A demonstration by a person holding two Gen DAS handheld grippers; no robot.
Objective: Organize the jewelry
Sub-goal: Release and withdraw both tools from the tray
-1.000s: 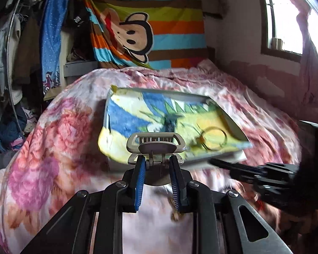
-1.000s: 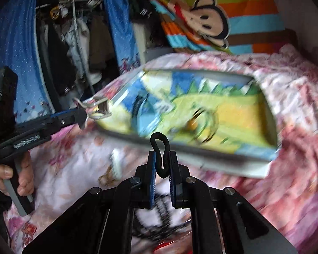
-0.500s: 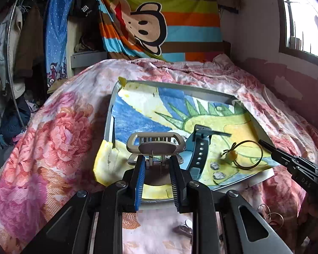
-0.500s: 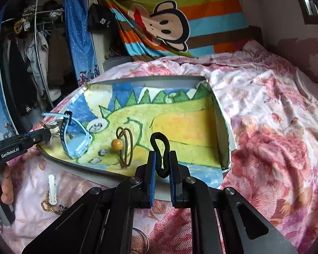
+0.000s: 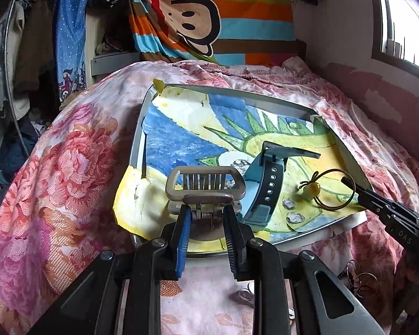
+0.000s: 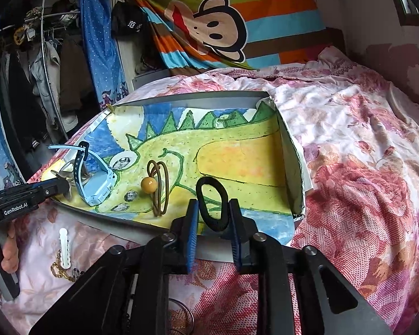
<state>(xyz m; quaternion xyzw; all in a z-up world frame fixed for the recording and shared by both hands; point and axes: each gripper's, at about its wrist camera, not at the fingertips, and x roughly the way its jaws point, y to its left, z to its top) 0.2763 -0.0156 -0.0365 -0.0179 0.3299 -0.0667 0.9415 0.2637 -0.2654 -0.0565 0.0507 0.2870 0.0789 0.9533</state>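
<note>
A shallow grey tray [image 5: 139,136] [image 6: 296,167] lined with a dinosaur drawing lies on the bed. In it are a blue watch [image 5: 265,187] [image 6: 95,176], a brown hair tie with a yellow bead [image 5: 324,189] [image 6: 156,187] and small stones [image 5: 294,217]. My left gripper [image 5: 205,220] holds a beige hair claw clip [image 5: 205,187] over the tray's near left edge; its jaws have parted slightly. My right gripper [image 6: 212,217] holds a black hair tie [image 6: 212,203] over the tray's near edge, jaws wider than before.
Floral bedding [image 5: 56,181] surrounds the tray. A white clip [image 6: 63,244], a gold chain [image 6: 61,269] and metal rings [image 5: 359,277] lie on the bed in front of the tray. A clothes rack [image 6: 47,69] stands at left, a monkey blanket [image 5: 204,14] behind.
Both grippers have come forward over the tray's near edge. Both pairs of jaws have widened, so the black hair tie has spread into a rounder loop.
</note>
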